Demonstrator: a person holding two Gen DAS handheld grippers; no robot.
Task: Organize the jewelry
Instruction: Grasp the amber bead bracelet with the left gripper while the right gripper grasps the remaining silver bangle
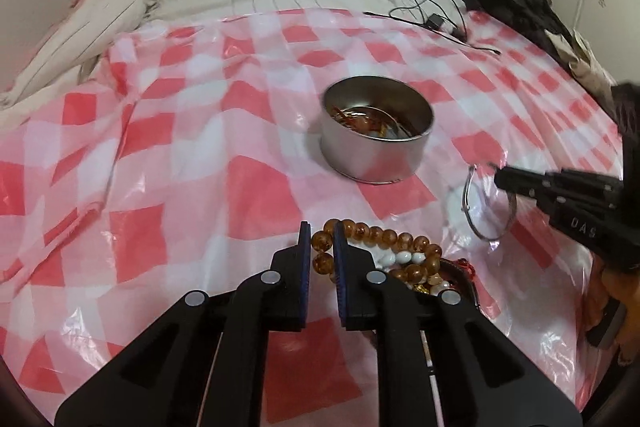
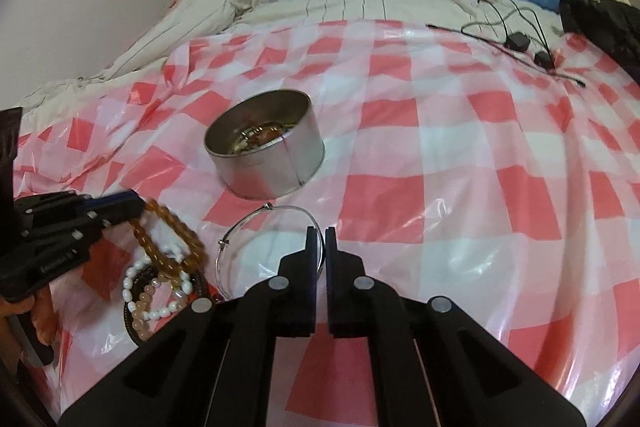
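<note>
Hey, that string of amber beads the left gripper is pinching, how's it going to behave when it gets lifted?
The amber bead bracelet will probably droop limply, since it already lies in loose curves. Its glossy round beads may slip between the left gripper jaws. It overlaps the white pearl bracelet, so that might drag along.

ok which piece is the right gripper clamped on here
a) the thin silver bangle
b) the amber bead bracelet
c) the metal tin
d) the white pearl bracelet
a: the right gripper has its jaws closed on the wire of the thin silver bangle, in front of the metal tin; the amber bead bracelet sits between the left gripper's jaws instead.
</note>
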